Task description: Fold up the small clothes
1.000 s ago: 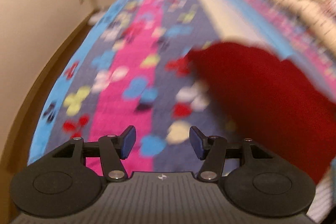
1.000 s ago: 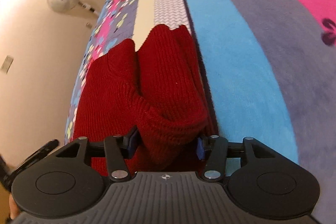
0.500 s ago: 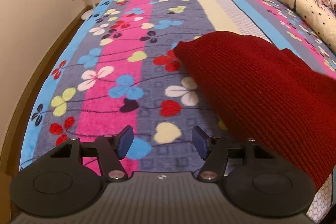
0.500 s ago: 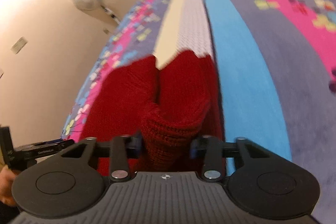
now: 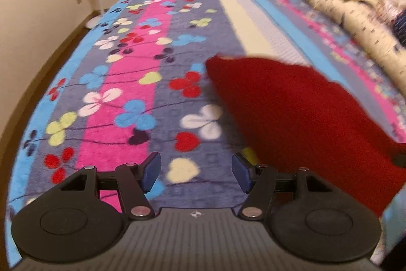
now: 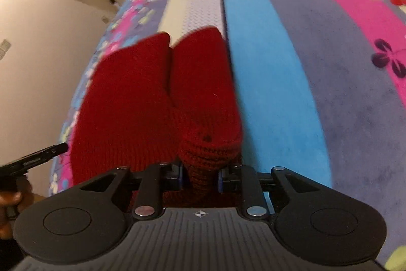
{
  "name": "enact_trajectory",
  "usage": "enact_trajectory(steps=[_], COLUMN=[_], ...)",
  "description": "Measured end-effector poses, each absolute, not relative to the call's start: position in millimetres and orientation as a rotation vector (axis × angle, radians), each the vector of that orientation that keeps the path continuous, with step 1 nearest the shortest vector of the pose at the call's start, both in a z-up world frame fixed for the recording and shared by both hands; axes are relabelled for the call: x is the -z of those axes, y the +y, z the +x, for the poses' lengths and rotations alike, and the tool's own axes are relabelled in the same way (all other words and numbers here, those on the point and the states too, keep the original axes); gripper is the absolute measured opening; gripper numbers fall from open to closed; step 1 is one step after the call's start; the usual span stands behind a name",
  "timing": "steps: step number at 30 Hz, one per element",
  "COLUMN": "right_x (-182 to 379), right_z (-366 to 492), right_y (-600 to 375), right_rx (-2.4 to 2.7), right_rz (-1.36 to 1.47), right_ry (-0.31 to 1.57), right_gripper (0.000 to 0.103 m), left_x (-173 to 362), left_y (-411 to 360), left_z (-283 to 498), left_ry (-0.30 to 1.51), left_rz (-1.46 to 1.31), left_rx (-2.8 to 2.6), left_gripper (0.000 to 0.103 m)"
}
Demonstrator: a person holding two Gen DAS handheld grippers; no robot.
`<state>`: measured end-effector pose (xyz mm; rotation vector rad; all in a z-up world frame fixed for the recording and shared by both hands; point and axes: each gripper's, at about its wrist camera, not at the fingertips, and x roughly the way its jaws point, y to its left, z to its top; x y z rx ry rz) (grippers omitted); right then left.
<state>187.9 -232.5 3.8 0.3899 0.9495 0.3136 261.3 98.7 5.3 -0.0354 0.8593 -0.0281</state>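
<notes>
- Right gripper: fingers clamped on a bunched edge of the red knit garment, which spreads ahead on the bed.
- Left gripper: fingers apart, empty; garment just right of them.
- Step: fold under way, probably; next, left needs its own edge.

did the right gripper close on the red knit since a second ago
Yes. The right gripper had its pads wide beside the red knit garment; now they pinch a bunched fold. The bed's blue stripe still runs beside the garment.

Left gripper tilts downward, jaws apart and empty. Right gripper tilts downward too, jaws apparently clamped on cloth.
</notes>
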Motion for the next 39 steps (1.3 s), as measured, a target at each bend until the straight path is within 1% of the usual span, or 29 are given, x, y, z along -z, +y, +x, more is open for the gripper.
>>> enact_trajectory(steps=[2, 4, 7, 11, 12, 13, 16, 19, 21, 22, 25, 29, 31, 33, 35, 36, 37, 38, 39], right_x=[-12, -12, -8, -1, 0, 1, -5, -15, -13, -9, 8, 5, 4, 4, 3, 1, -1, -4, -7], right_z=[183, 184, 186, 192, 193, 192, 185, 178, 177, 177, 178, 177, 176, 175, 177, 178, 177, 177, 177], right_y=[-232, -239, -245, -241, -242, -238, -234, -236, -243, -245, -243, -243, -241, -238, -239, -241, -245, -248, -251], right_rx=[-0.345, -0.339, -0.324, -0.317, -0.312, -0.312, -0.346, -0.417, -0.452, -0.453, -0.404, -0.406, -0.412, -0.404, -0.380, -0.372, -0.368, -0.368, -0.358], right_rz=[0.353, 0.379, 0.432, 0.475, 0.477, 0.473, 0.442, 0.448, 0.491, 0.486, 0.424, 0.408, 0.397, 0.365, 0.346, 0.355, 0.368, 0.379, 0.377], right_ry=[0.915, 0.925, 0.934, 0.934, 0.930, 0.922, 0.875, 0.836, 0.861, 0.903, 1.031, 1.032, 1.031, 1.037, 1.041, 1.034, 1.025, 1.012, 0.994], right_gripper=[0.032, 0.041, 0.046, 0.049, 0.047, 0.041, 0.029, 0.026, 0.026, 0.025, 0.025, 0.026, 0.028, 0.032, 0.038, 0.042, 0.046, 0.050, 0.056], left_x=[-10, -13, -15, -11, -9, -7, -3, 1, 4, 5, 6, -2, -6, 0, 21, 29, 31, 28, 24], left_y=[93, 86, 73, 57, 54, 51, 45, 41, 41, 41, 41, 43, 47, 44, 26, 17, 12, 13, 18], left_z=[259, 256, 254, 253, 254, 254, 254, 253, 252, 252, 252, 249, 248, 251, 250, 246, 243, 243, 244], left_ry=[0.832, 0.808, 0.785, 0.786, 0.793, 0.798, 0.798, 0.810, 0.824, 0.828, 0.835, 0.790, 0.772, 0.831, 0.923, 0.926, 0.916, 0.902, 0.891], left_rz=[-0.068, -0.082, -0.076, -0.064, -0.062, -0.059, -0.047, -0.016, 0.008, 0.015, 0.020, -0.002, -0.062, -0.056, 0.115, 0.208, 0.252, 0.242, 0.208], left_rx=[0.104, 0.178, 0.280, 0.337, 0.337, 0.335, 0.332, 0.321, 0.317, 0.321, 0.347, 0.374, 0.422, 0.490, 0.477, 0.457, 0.446, 0.447, 0.451], left_gripper=[0.067, 0.067, 0.067, 0.067, 0.067, 0.067, 0.067, 0.069, 0.074, 0.076, 0.076, 0.076, 0.076, 0.076, 0.077, 0.080, 0.079, 0.079, 0.079])
